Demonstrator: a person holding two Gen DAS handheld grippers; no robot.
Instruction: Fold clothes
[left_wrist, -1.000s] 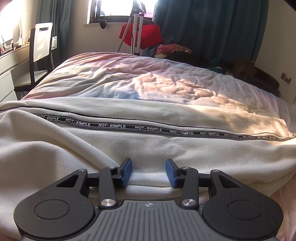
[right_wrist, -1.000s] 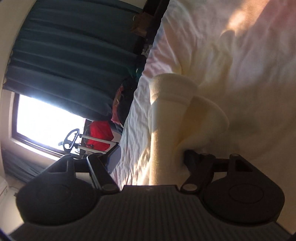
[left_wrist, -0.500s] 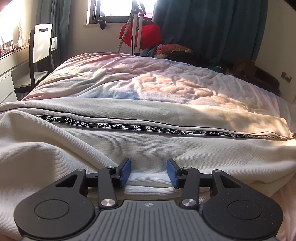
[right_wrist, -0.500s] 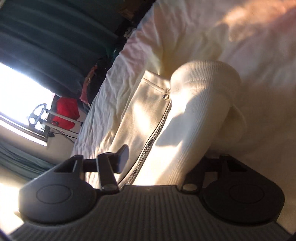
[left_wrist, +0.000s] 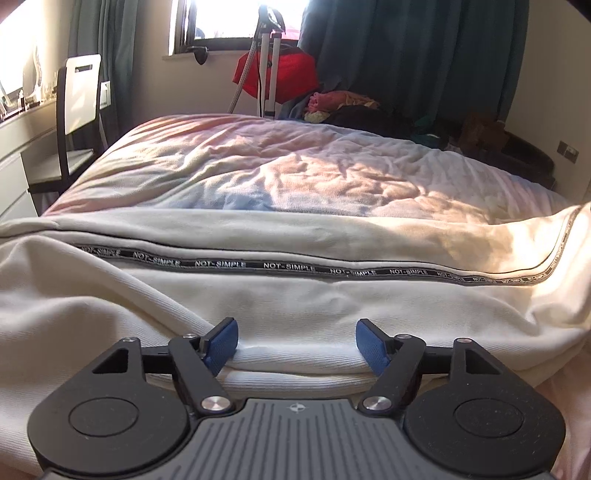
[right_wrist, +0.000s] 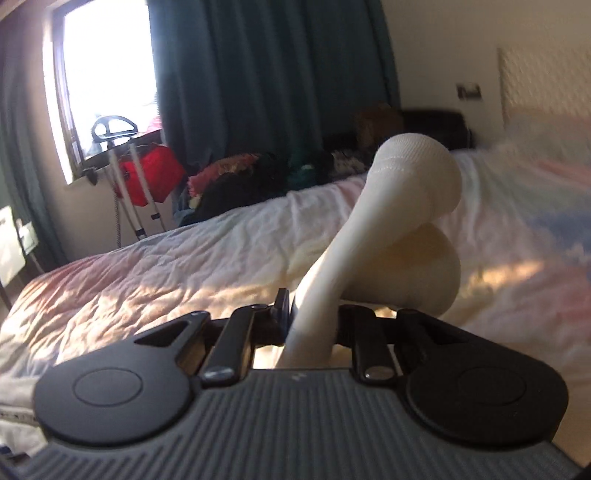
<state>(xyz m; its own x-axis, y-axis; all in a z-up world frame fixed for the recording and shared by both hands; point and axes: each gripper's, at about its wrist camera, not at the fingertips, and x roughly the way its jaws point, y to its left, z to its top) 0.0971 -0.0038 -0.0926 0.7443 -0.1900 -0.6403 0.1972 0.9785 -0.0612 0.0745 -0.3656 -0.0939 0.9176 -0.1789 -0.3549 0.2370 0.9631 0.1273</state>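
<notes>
Your right claw (right_wrist: 312, 319), clamped on the ribbed cream cuff (right_wrist: 413, 177), has swung upright and lifted it above the bed (right_wrist: 184, 266); your left claw (left_wrist: 295, 345) has spread wider over the cream zip-up sweatshirt's (left_wrist: 258, 295) near hem; its far right corner now rises, so the fold is starting.

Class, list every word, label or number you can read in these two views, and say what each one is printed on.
"NOT-SIMPLE", repeated along the black tape strip that runs across the cream garment.
Right wrist view: no readable text; the dark wall plate is too blurred to tell.
</notes>
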